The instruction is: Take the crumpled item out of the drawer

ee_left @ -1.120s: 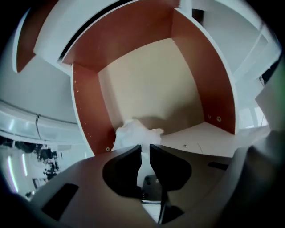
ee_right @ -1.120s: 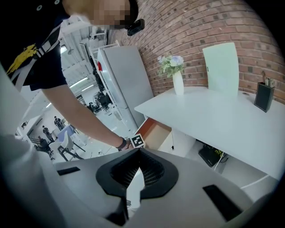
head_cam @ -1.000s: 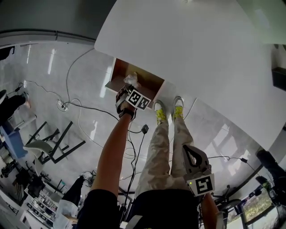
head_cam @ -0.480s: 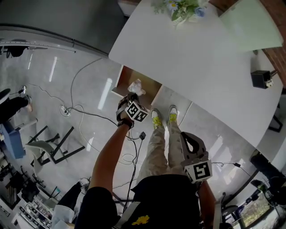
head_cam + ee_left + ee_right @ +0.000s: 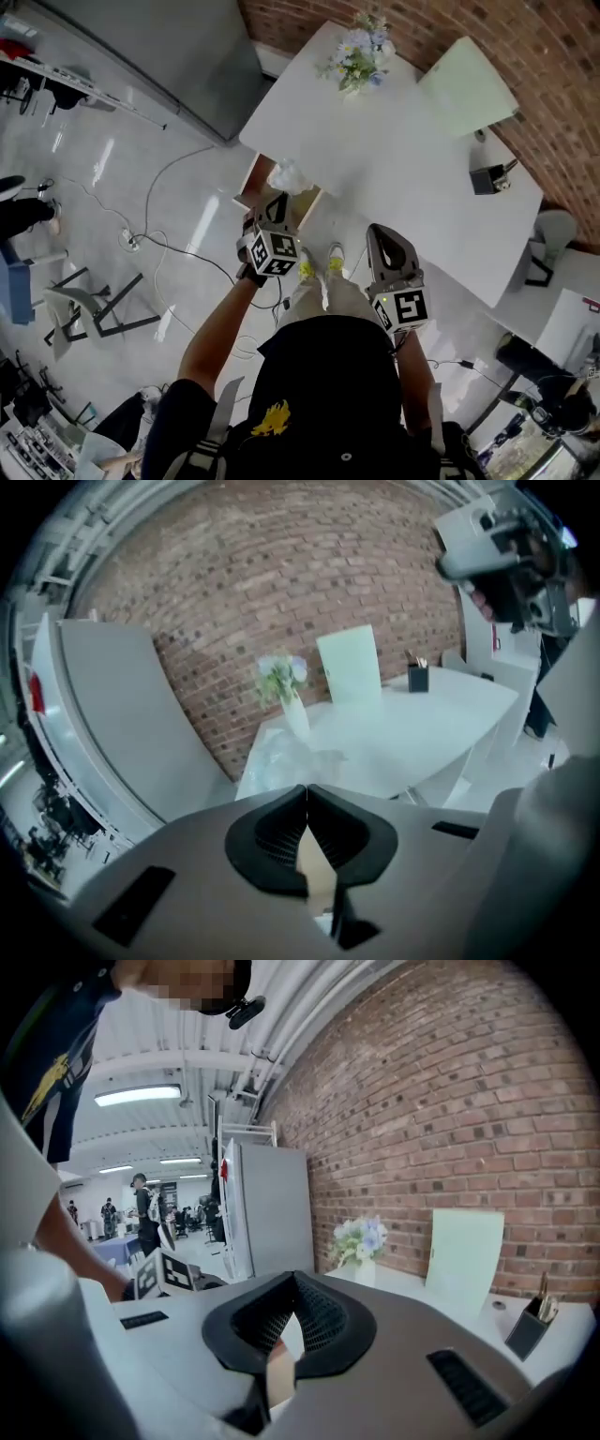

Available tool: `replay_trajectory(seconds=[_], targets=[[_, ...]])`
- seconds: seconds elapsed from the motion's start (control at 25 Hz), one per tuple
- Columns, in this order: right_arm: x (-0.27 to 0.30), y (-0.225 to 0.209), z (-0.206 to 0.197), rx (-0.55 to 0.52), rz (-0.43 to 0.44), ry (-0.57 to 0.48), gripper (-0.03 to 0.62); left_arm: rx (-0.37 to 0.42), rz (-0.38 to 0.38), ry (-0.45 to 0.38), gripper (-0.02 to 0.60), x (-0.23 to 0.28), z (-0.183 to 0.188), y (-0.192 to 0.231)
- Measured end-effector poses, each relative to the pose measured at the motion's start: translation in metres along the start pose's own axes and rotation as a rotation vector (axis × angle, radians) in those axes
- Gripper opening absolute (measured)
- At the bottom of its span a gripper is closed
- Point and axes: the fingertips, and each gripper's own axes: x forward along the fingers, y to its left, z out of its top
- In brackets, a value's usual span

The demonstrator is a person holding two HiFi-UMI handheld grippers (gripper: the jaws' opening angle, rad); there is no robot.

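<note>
The left gripper (image 5: 305, 794) had its fingers pressed together on a thin fold of the wad (image 5: 288, 175). It hung at their tips over the open drawer (image 5: 253, 183), against the near left edge of the bench (image 5: 403, 159). The right gripper (image 5: 292, 1283) was closed too, on nothing. I read the wad as pale, half see-through film or paper: featherlight, soft, springy, and likely to tear or slip from a shallow pinch. A deeper bite on a thick crease would serve better. No brand or print was readable on it, only square markers on the cubes (image 5: 273, 251).
</note>
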Motion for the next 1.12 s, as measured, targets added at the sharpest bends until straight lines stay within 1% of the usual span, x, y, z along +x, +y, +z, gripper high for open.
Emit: replay_trajectory(seconds=[0.12,0.2,0.32,0.4,0.48,0.56,0.68,0.76,0.88,1.12], targets=[[-0.003,-0.014,0.041,-0.041,-0.023,-0.065,0.028,-0.037,0.045,-0.129,0.020,-0.036,0.060,0.016],[-0.006,-0.026,0.068,-0.042,-0.044,-0.104,0.028,-0.059,0.072,-0.210,0.019,-0.056,0.097,0.031],[-0.017,-0.051,0.111,0.044,-0.085,-0.171,0.028,-0.095,0.101,-0.324,0.020,-0.089,0.149,0.048],[-0.027,-0.064,0.143,0.072,-0.099,-0.236,0.028,-0.097,0.114,-0.386,0.020,-0.109,0.177,0.056],[-0.036,-0.073,0.171,0.053,-0.117,-0.296,0.028,-0.101,0.130,-0.438,0.020,-0.128,0.198,0.065],[-0.044,-0.078,0.191,0.036,-0.132,-0.343,0.028,-0.110,0.150,-0.474,0.020,-0.144,0.213,0.073],[-0.051,-0.085,0.203,0.030,-0.143,-0.378,0.028,-0.102,0.171,-0.495,0.020,-0.152,0.226,0.080],[-0.055,-0.090,0.202,0.033,-0.154,-0.379,0.028,-0.108,0.180,-0.511,0.020,-0.156,0.236,0.083],[-0.060,-0.095,0.199,0.033,-0.164,-0.373,0.028,-0.087,0.193,-0.551,0.019,-0.167,0.259,0.088],[-0.061,-0.102,0.194,0.042,-0.171,-0.360,0.028,-0.072,0.185,-0.573,0.020,-0.166,0.278,0.084]])
